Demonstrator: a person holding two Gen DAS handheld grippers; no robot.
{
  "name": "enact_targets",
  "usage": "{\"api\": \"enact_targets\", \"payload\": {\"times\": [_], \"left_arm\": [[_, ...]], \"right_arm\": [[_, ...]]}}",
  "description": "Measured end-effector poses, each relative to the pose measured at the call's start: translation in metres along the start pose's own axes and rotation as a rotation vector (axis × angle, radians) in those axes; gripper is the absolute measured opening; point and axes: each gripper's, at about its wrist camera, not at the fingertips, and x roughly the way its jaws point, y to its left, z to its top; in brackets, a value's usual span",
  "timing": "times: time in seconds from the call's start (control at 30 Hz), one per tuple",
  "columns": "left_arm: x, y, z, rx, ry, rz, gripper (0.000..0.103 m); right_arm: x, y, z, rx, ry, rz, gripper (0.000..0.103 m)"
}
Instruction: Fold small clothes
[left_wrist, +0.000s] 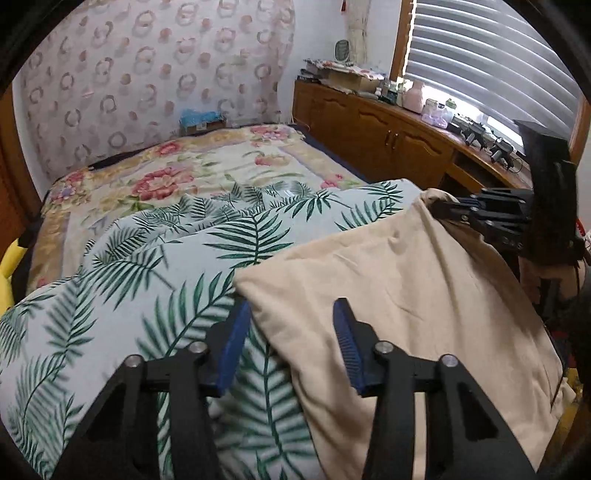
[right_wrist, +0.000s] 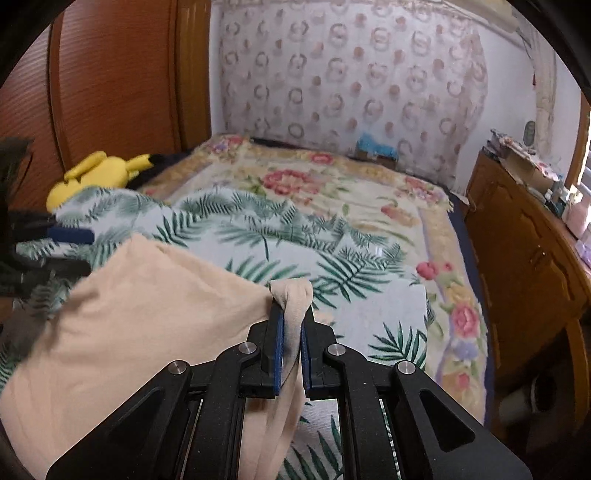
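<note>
Right gripper (right_wrist: 291, 347), lower centre, clamps a corner of the beige garment (right_wrist: 122, 332), which spreads across the frame's lower left over the fern-print quilt (right_wrist: 332, 258). Left gripper (left_wrist: 291, 343) stands released, fingers straddling the garment's edge. A cardboard box (left_wrist: 201, 125) at upper centre holds something blue.
</note>
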Motion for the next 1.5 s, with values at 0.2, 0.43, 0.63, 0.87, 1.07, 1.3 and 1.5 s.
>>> {"api": "enact_targets", "payload": {"times": [0.2, 0.43, 0.63, 0.87, 1.07, 1.3, 1.5], "left_arm": [[0.028, 0.007, 0.003, -0.001, 0.06, 0.001, 0.015], [0.002, 0.016, 0.0, -0.026, -0.057, 0.029, 0.002], [0.008, 0.025, 0.0, -0.025, -0.041, 0.075, 0.003], [-0.009, 0.021, -0.004, -0.003, -0.053, 0.123, 0.016], [-0.045, 0.015, -0.018, -0.006, -0.074, 0.076, 0.048], [-0.083, -0.01, -0.059, 0.016, -0.065, 0.04, 0.061], [-0.104, -0.034, -0.095, 0.037, -0.048, 0.036, 0.061]], "right_arm": [[0.005, -0.006, -0.004, 0.023, 0.001, 0.026, 0.005], [-0.018, -0.008, 0.0, 0.022, -0.108, 0.087, 0.004], [0.009, -0.01, 0.007, 0.046, 0.003, 0.019, 0.005], [0.019, -0.013, 0.0, 0.064, 0.066, -0.021, 0.02], [-0.019, -0.018, 0.0, 0.095, 0.034, -0.056, 0.05], [-0.075, 0.0, -0.027, 0.117, 0.011, -0.05, 0.052], [-0.118, 0.027, -0.053, 0.104, -0.005, -0.052, 0.052]]}}
